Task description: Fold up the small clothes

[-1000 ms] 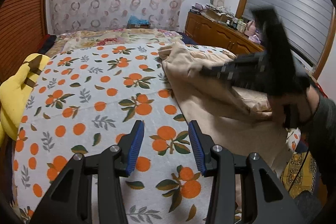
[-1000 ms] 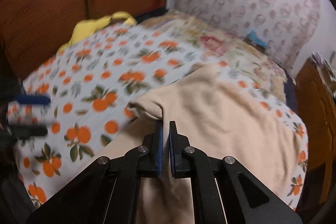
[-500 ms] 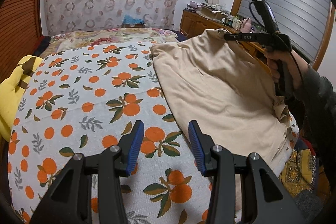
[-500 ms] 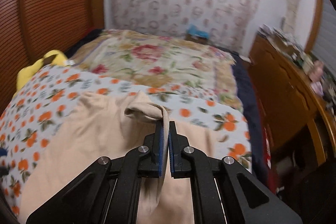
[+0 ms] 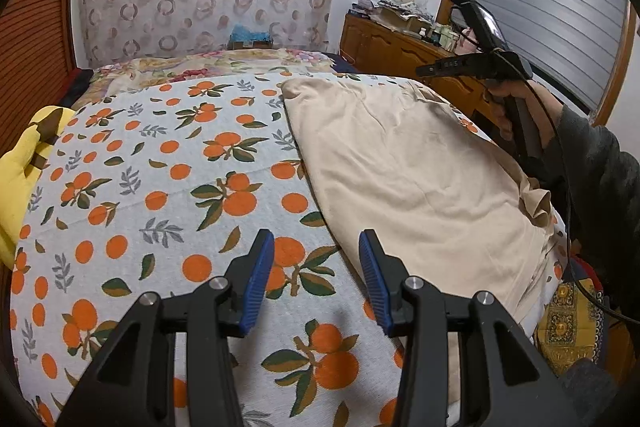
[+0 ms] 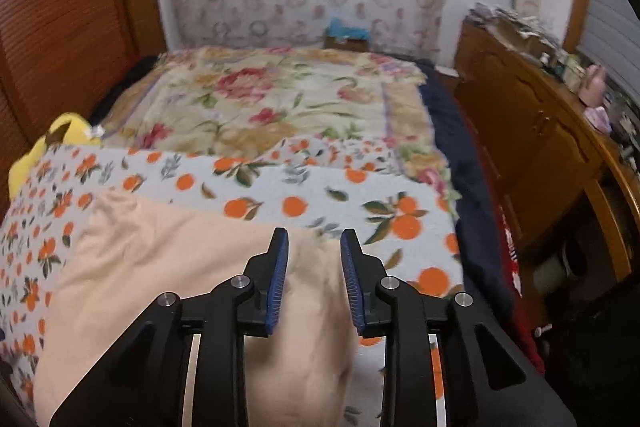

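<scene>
A beige garment (image 5: 400,167) lies spread over the right half of the orange-print bed sheet (image 5: 160,187). In the right wrist view its far corner (image 6: 316,275) lies on the sheet under my right gripper (image 6: 315,239). Those jaws are opening and the pads stand clear of the cloth. In the left wrist view the right gripper (image 5: 448,67) hovers over the garment's far right corner, held by a hand (image 5: 516,107). My left gripper (image 5: 316,239) is open over the bare sheet, just left of the garment's near edge, with nothing between its fingers.
A yellow plush item (image 5: 24,179) lies at the sheet's left edge. A floral quilt (image 6: 260,99) covers the far part of the bed. A cluttered wooden dresser (image 6: 540,131) stands to the right, across a narrow gap. The bed's right edge runs beside the garment.
The right gripper swept the garment's corner across to the right, spreading the cloth flat, then its jaws parted and the corner dropped onto the sheet. The left gripper stayed put.
</scene>
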